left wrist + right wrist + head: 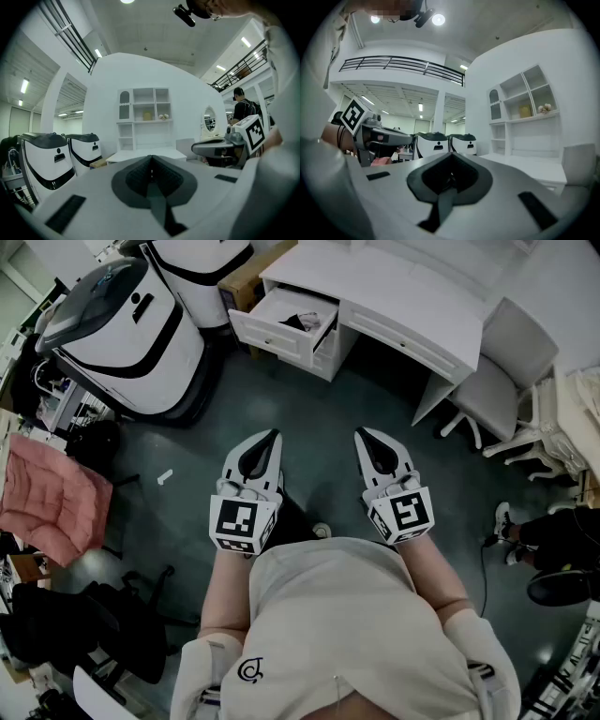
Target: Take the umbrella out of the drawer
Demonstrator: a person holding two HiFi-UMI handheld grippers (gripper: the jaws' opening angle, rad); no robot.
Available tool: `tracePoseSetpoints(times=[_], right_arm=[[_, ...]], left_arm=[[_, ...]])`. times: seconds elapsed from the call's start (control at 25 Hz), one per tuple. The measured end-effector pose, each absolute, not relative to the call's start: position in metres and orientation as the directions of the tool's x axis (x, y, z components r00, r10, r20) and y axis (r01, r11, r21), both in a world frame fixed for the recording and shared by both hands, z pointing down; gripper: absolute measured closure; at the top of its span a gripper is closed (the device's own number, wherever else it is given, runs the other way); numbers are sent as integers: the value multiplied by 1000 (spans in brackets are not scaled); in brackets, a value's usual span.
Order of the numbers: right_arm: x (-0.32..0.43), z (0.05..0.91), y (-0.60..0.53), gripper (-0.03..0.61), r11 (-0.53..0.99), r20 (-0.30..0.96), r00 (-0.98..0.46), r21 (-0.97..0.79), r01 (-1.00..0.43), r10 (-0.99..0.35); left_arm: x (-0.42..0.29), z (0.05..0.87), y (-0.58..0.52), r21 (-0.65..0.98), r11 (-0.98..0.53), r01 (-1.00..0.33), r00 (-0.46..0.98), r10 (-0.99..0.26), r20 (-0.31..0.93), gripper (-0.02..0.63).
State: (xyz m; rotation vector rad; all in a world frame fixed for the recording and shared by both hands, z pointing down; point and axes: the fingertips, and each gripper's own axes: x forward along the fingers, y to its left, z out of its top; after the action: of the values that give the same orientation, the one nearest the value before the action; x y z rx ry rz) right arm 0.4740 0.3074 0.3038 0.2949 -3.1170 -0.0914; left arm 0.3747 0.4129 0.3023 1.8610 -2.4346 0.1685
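Left white plastic gripper [273,435] and right white plastic gripper [361,434] were both pinched closed; open white drawer [272,341] (dark item [302,322] inside) sat well ahead.

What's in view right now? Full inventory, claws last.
desk: 1, white, top centre
drawer: 1, white, left end of desk, pulled open
dark item: 1, black, inside drawer, probably the umbrella
chair: 1, white, right of desk
machines: 2, white with black trim, top left
cushion: 1, pink, left edge
scrap: 1, white, on the floor
left claw: 1, white and black, shut, empty, in front of the person
right claw: 1, white and black, shut, empty, beside the left
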Motion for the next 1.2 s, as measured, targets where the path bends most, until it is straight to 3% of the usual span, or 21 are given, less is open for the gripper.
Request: tracePoseSetpoints(times=[0.76,1.2], right_arm=[[432,317,290,574,977,37,-976,4,-214,-214],[308,337,257,574,974,81,-972,-33,-222,-219]], left_arm=[[326,312,394,34,249,-968,-243,-963,119,601],[200,326,351,22,216,-976,-210,-965,160,601]])
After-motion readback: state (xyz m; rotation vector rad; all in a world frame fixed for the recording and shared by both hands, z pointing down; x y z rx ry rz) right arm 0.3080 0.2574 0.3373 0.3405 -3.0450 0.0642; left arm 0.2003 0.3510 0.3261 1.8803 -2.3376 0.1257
